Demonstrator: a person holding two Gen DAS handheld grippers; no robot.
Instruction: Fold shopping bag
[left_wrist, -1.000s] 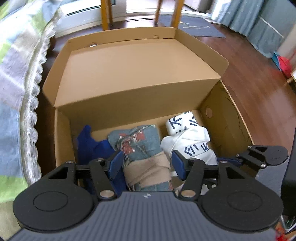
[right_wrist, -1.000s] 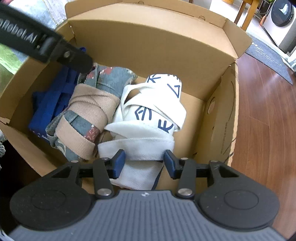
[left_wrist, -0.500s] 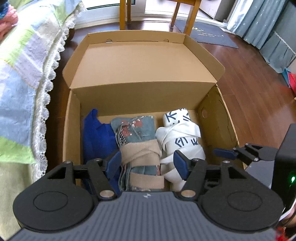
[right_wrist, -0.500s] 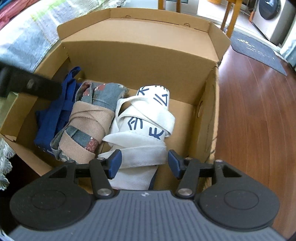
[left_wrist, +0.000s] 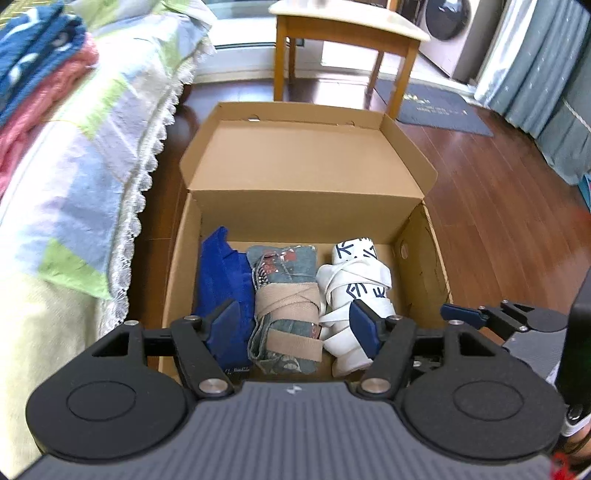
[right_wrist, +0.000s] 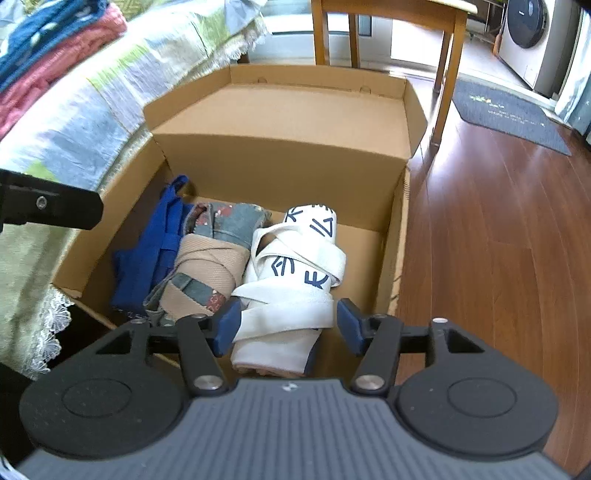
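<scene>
1. The cardboard box (left_wrist: 306, 173) stands on the wooden floor (left_wrist: 498, 206) with its lid tipped back. Inside, side by side, lie a blue bag (left_wrist: 225, 280), a patterned bag (left_wrist: 286, 306) bound with tan straps, and a rolled white shopping bag (left_wrist: 356, 280).
2. The left claw (left_wrist: 297, 325) hangs above the box, its jaws wide and just opened further, holding nothing.
3. The right claw (right_wrist: 288, 325) also has its jaws apart, just opened further, clear of the white shopping bag (right_wrist: 295, 280) below.
4. Only the left view shows the right claw's blue fingertip (left_wrist: 458, 314) past the box's right wall.
5. The bedspread (right_wrist: 74, 110) crowds the box's left edge; open floor (right_wrist: 498, 240) lies on the right.
</scene>
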